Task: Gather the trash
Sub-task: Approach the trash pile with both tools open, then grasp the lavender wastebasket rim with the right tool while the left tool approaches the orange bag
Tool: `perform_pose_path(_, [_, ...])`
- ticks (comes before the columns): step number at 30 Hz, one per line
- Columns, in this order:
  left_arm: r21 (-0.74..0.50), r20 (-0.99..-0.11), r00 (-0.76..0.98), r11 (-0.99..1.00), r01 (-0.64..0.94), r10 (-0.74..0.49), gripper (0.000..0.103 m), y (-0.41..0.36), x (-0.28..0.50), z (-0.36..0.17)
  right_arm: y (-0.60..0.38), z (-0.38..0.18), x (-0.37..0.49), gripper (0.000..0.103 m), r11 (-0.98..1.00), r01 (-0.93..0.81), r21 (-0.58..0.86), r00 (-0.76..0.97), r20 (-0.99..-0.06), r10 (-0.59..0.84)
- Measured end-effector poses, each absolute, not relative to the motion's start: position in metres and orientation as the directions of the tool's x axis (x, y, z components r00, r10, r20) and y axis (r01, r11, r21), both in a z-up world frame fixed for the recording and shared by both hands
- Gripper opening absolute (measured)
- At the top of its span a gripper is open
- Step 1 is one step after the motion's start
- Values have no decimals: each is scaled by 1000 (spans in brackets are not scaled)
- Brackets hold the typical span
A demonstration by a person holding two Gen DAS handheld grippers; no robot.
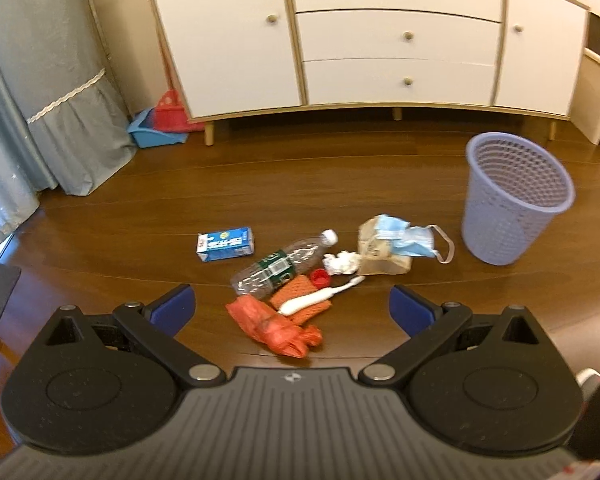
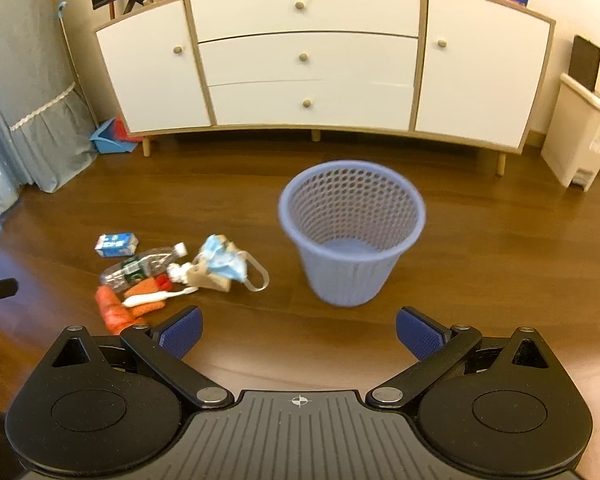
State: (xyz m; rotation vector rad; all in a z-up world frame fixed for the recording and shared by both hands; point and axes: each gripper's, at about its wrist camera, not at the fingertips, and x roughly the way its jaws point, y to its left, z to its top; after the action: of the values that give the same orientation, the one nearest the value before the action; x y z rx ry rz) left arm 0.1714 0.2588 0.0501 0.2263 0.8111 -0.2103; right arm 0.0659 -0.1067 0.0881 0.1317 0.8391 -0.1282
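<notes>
Both claws hover spread and empty above the floor, judging by the gap between their blue pads. The left claw (image 1: 292,308) points at the trash heap at centre frame: plastic bottle (image 1: 280,266), orange bag (image 1: 276,330), toothbrush (image 1: 316,298), face mask (image 1: 408,238), with a blue carton (image 1: 226,245) lying apart at left. The right claw (image 2: 299,334) faces the lavender basket (image 2: 352,240), upright and seemingly empty, just right of the heap, a short carry. Nothing blocks either path; the white sideboard (image 2: 312,60) stands well behind.
</notes>
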Motion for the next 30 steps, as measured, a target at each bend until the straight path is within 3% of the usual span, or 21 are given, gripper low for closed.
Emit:
perform_pose_path(8, [90,-781,623,979,183,-45,100,273,206,-1,-172,83,104,101,974,201,102,656,-753,-57])
perform_pose_path(12, [95,-790,613,982,164,-26,99,270,222,-11,-196,70,122,92,971,214,106,654,-754,-62])
perform_pose_path(19, [98,-791,611,986,135,-5,99,262,250,-29,-242,38,149,89,940,286,186,654,-755,-50])
perform_pose_path(25, [133,-802,596,985,111,41,99,263,269,-57,-280,-7,165,77,859,397,324,668,-744,-28])
perform_pose_path(30, [145,-810,583,986,82,70,99,269,286,-83,-304,-51,179,55,772,482,414,649,-761,2])
